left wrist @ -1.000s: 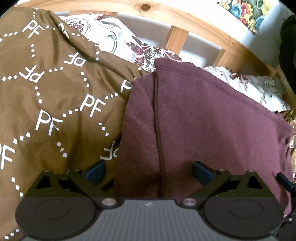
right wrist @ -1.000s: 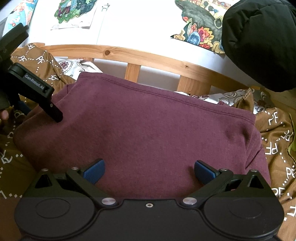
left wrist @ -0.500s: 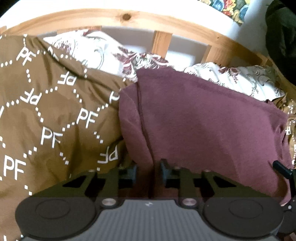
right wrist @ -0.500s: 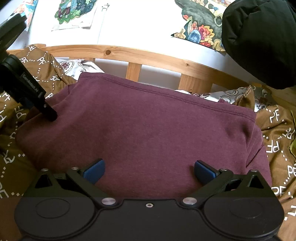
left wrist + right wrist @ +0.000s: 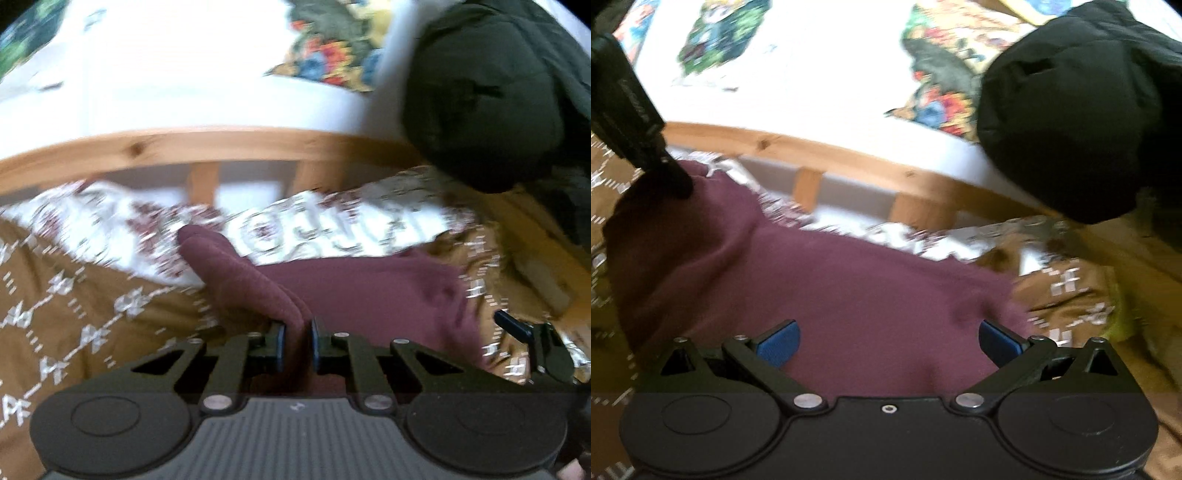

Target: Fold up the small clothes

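Only the left wrist view shows the pinch itself: the left gripper [image 5: 297, 341] has a raised ridge of the maroon garment [image 5: 354, 291] between its jaws, which are closing nearly together on the cloth. The right wrist view gives the wider picture, with the right gripper [image 5: 888, 338] spread wide over the fabric, its blue pads [image 5: 777, 339] clamping nothing. The garment lies on the brown patterned bedspread [image 5: 74, 314] before the wooden headboard [image 5: 849, 158], its left edge pulled up into a peak, the rest flat and slightly rumpled. Both views are blurred.
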The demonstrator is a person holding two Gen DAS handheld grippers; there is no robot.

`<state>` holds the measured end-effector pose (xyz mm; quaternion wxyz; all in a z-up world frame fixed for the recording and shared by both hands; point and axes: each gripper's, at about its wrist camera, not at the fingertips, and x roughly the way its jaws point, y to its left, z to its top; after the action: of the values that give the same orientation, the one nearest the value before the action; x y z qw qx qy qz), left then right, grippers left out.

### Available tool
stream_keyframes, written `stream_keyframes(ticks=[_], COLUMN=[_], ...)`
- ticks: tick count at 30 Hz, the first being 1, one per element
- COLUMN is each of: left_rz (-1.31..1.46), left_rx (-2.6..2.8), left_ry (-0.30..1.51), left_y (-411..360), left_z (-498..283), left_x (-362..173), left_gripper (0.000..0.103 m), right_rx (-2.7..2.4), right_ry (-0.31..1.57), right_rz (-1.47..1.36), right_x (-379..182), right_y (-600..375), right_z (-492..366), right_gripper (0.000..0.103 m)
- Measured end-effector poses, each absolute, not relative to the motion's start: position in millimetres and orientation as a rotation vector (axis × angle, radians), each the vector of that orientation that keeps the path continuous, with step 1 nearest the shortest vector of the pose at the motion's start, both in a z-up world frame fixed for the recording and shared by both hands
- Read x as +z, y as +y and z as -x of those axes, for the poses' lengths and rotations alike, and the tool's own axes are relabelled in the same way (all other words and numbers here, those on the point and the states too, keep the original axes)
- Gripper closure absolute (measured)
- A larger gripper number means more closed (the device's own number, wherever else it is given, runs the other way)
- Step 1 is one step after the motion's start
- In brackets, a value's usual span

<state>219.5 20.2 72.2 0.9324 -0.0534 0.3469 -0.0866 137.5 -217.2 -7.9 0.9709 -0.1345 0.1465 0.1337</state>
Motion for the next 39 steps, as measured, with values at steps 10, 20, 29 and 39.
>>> stream_keyframes(ticks=[10,20,29,39], left_rz=[0.042,0.046,0.086,-0.016], left_rx=[-0.369,-0.379,-0.379,-0.205], left_ry=[0.74,0.78,0.659,0.604], left_y=[-86,-103,-92,-64], left_z=[-238,-227,-189,-153], left_x=[65,29,55,45], left_gripper=[0.095,0.091,0.011,0.001], right_rx=[0.036,-0.014,0.072,0.375], right_ry=[0.306,0.356,0.397,0.47], right_rz=[0.123,0.027,-0.034,-0.313], right_x=[14,7,-2,-9], right_y=[-302,-338,-326,-313], right_z=[-175,-190,-193,-193], right_gripper=[0.001,0.001,0.001,0.001])
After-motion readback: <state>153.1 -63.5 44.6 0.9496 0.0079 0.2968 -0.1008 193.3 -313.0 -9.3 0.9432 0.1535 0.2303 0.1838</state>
